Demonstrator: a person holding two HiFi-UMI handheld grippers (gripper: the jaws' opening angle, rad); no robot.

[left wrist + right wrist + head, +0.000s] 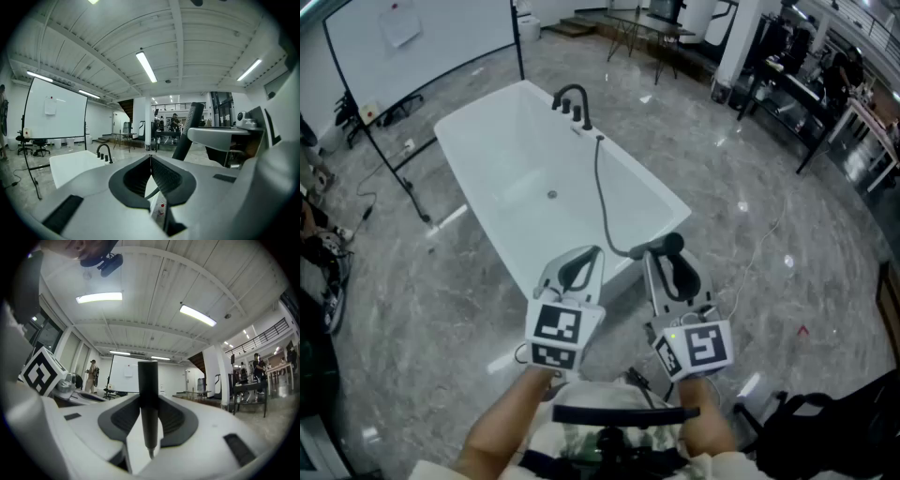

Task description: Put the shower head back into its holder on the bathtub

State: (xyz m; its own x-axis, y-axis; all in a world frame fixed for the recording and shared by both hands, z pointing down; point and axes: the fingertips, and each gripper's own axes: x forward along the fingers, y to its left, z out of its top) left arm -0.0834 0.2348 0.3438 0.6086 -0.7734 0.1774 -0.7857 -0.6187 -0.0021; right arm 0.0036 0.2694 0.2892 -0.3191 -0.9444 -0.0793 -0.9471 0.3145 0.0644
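Right gripper (672, 265) jaws clamped on the shower head (149, 399), left gripper (151, 158) jaws pressed together on nothing.
It's one slim matte-black stick-style head, standing upright between the right jaws. Its single dark hose (602, 192) runs ahead of them over the rim of the one white bathtub (511, 127) to the black faucet (572, 101). The tub sits just ahead of both jaws, with a round drain (551, 194) in its floor.

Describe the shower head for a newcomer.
On the rim of the white bathtub stands a black faucet; a dark hose runs from it toward the near end. It ends at the shower head, a slim black handset held in the right gripper, the only fitting off the tub.
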